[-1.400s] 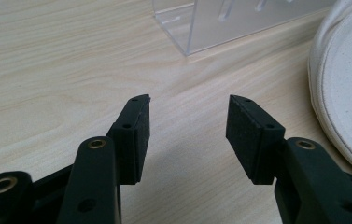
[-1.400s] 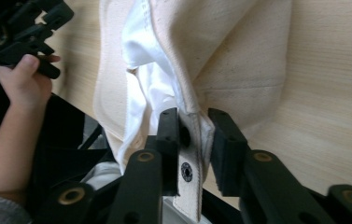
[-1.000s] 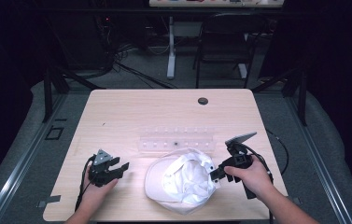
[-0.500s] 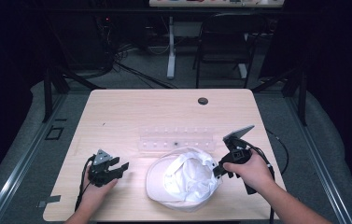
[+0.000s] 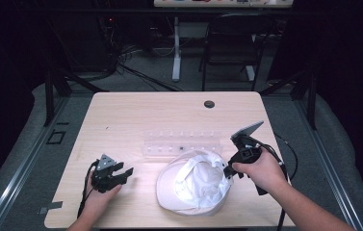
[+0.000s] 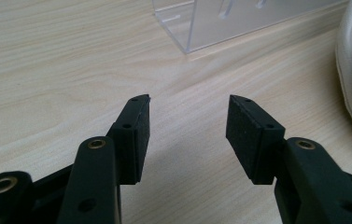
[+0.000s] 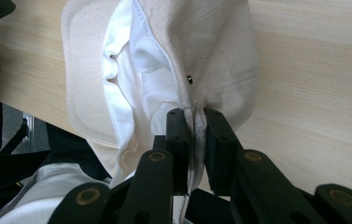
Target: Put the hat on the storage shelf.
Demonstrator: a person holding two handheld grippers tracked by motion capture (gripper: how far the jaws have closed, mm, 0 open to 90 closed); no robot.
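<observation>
A clear acrylic rack (image 5: 181, 143) lies mid-table, just behind the white cap (image 5: 193, 186); a dark round grommet (image 5: 209, 104) sits near the far edge of the wooden table (image 5: 136, 115). Left gripper (image 5: 121, 173) rests low near the front-left, well apart from the cap, jaws released with bare wood between them. Right gripper (image 7: 195, 122) angles in from the cap's right, jaws clenched on a fold of its cream rim. Cap lies crumpled, pale lining upward, at front centre.
</observation>
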